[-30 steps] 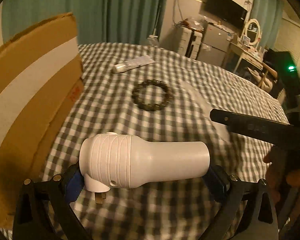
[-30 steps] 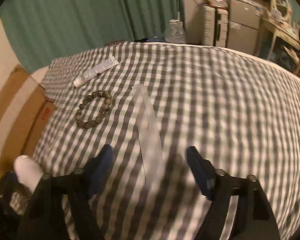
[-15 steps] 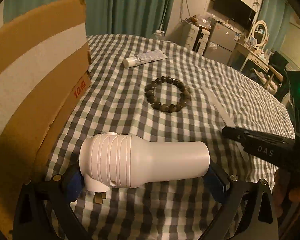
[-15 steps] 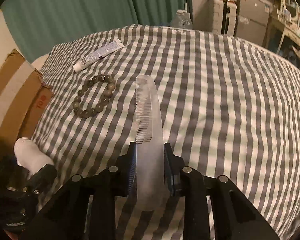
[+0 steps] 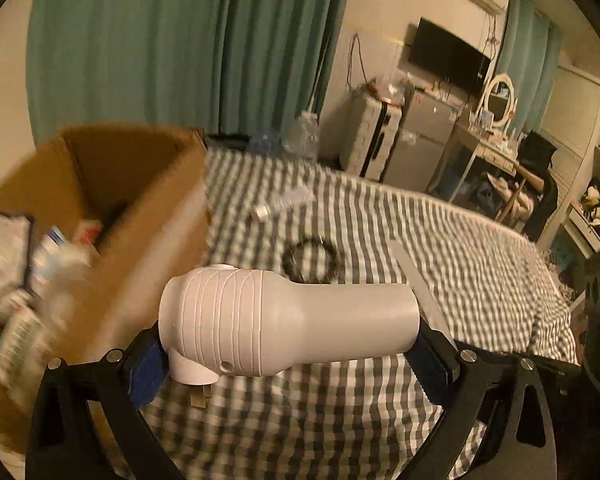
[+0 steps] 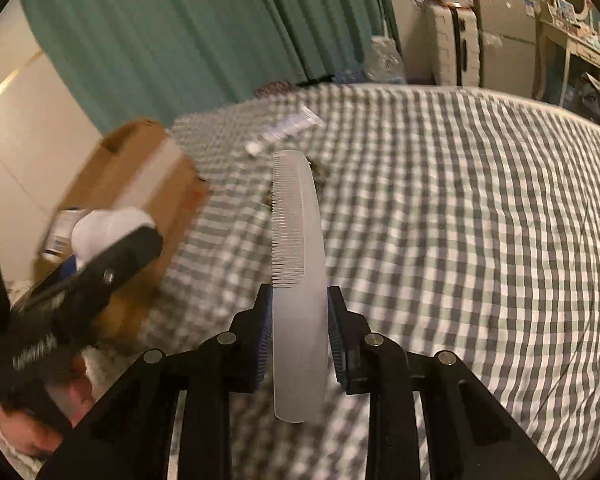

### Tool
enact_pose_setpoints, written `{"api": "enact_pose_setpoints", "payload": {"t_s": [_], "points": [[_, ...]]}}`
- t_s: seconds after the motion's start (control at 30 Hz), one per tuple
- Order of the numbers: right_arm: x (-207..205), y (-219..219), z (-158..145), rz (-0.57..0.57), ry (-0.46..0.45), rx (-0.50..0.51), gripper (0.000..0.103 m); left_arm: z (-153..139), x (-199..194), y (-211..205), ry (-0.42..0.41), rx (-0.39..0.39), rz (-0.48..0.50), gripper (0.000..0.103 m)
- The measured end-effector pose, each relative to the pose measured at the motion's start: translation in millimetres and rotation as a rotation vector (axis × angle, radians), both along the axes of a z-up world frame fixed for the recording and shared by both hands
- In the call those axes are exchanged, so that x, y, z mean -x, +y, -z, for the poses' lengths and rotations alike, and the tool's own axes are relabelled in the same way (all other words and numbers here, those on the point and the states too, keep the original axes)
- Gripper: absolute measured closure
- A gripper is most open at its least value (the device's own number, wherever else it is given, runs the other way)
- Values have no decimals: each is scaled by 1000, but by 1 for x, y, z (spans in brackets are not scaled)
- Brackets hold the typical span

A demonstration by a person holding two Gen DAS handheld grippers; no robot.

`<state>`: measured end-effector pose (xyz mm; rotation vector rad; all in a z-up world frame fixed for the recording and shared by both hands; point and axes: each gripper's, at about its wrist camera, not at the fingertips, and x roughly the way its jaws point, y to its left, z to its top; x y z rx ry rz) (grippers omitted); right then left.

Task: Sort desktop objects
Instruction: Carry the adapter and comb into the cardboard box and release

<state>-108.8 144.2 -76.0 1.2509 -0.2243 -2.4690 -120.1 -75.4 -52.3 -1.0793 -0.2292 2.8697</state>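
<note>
Left gripper (image 5: 288,354): jaws clamped on a white plug-in device (image 5: 284,318) beside the open cardboard box (image 5: 140,216). Right gripper (image 6: 299,342): jaws narrow, gripping a translucent comb (image 6: 298,264).

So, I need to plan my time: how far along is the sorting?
Partly done. The cardboard box already holds several items. In hand: the left gripper is shut on a white plug-in device, and the right gripper is shut on a clear comb, both lifted off the checked cloth. Left on the cloth: a tube and a bead bracelet.
</note>
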Motion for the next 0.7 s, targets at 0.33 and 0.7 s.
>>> {"api": "enact_pose_setpoints", "payload": {"t_s": [0.33, 0.7], "points": [[-3, -125, -99, -217, 173, -18, 78, -79, -1, -110, 76, 123, -136, 1], [58, -230, -76, -292, 26, 57, 77, -29, -3, -188, -31, 89, -208, 0]]}}
